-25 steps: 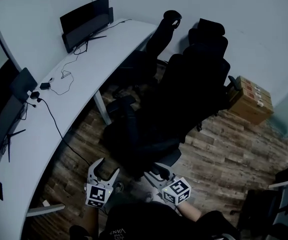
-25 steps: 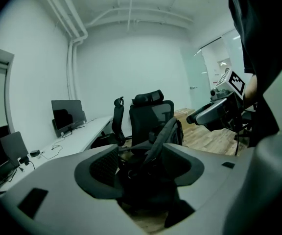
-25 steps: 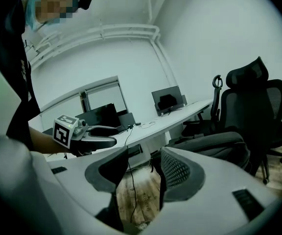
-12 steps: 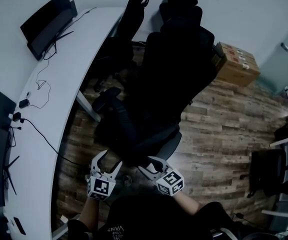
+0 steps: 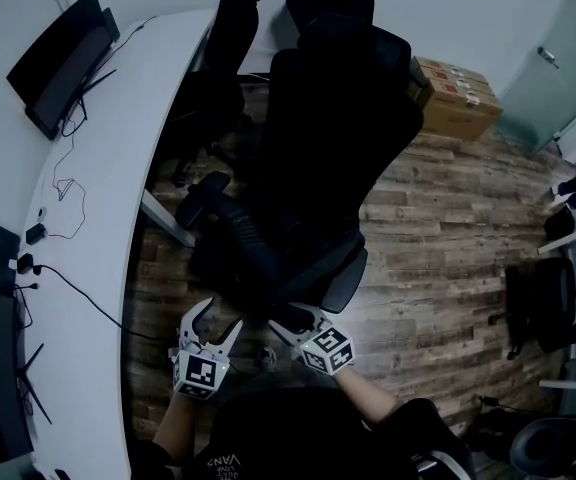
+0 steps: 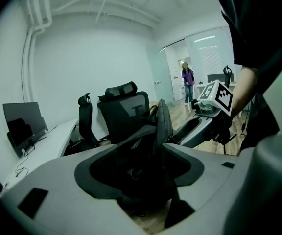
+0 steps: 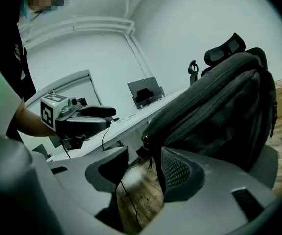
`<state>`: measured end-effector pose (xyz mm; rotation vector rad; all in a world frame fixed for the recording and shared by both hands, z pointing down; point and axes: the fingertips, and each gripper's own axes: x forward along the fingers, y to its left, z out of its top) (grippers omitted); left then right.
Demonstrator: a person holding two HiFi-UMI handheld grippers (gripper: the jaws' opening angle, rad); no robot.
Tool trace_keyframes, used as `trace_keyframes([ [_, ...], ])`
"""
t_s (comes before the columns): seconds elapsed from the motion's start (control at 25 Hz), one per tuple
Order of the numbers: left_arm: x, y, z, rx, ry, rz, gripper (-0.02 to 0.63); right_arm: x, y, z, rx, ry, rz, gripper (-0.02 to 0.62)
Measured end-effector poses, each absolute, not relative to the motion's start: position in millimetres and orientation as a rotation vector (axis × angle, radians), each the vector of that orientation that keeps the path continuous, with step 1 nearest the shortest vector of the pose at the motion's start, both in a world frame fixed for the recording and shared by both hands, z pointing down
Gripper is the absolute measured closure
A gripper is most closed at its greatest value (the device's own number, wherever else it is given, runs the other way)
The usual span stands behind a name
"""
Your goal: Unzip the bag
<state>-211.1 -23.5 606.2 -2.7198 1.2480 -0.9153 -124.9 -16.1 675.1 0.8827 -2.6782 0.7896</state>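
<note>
A black backpack (image 7: 219, 111) stands upright on the seat of a black office chair (image 5: 338, 118). A zipper pull (image 7: 150, 153) hangs at its near lower corner. My right gripper (image 7: 143, 168) is open, its right jaw next to that corner and the pull just above the gap. My left gripper (image 6: 141, 165) is open too, and the backpack (image 6: 162, 124) shows edge-on beyond its jaws. In the head view both the left gripper (image 5: 218, 316) and the right gripper (image 5: 286, 323) sit low at the seat's front edge; there the bag blends into the dark chair.
A long white desk (image 5: 88, 268) with monitors (image 5: 58, 63) and cables runs along the left. More black chairs (image 5: 233, 28) stand behind. A cardboard box (image 5: 453, 98) lies on the wooden floor (image 5: 438, 238). A person (image 6: 186, 82) stands far off in a doorway.
The head view has swung, so the desk and chair sit further left and higher. Both grippers stay open and have closed in slightly on the seat's front edge.
</note>
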Motion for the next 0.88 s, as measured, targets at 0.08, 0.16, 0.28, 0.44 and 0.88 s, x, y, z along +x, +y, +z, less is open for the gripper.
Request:
trace_keyframes([
  [0.08, -218, -26, 607, -2.721, 1.234, -0.903, 0.33, -131, -17, 684, 0.908, -2.659, 0.809, 0.405],
  [0.16, -225, -27, 611, -2.723, 1.207, -0.904, 0.331, -137, -17, 693, 0.93, -2.639, 0.834, 0.405],
  [0.28, -234, -24, 620, -2.742, 1.156, -0.931, 0.331, -146, -17, 705, 0.965, -2.618, 0.88, 0.405],
  [0.44, -244, -24, 626, -2.75, 1.132, -0.958, 0.33, -150, -24, 713, 1.056, -2.602, 0.921, 0.405],
  [0.88, -252, -12, 640, -2.805, 1.098, -0.973, 0.331, -151, -22, 705, 1.144, -2.585, 0.896, 0.544],
])
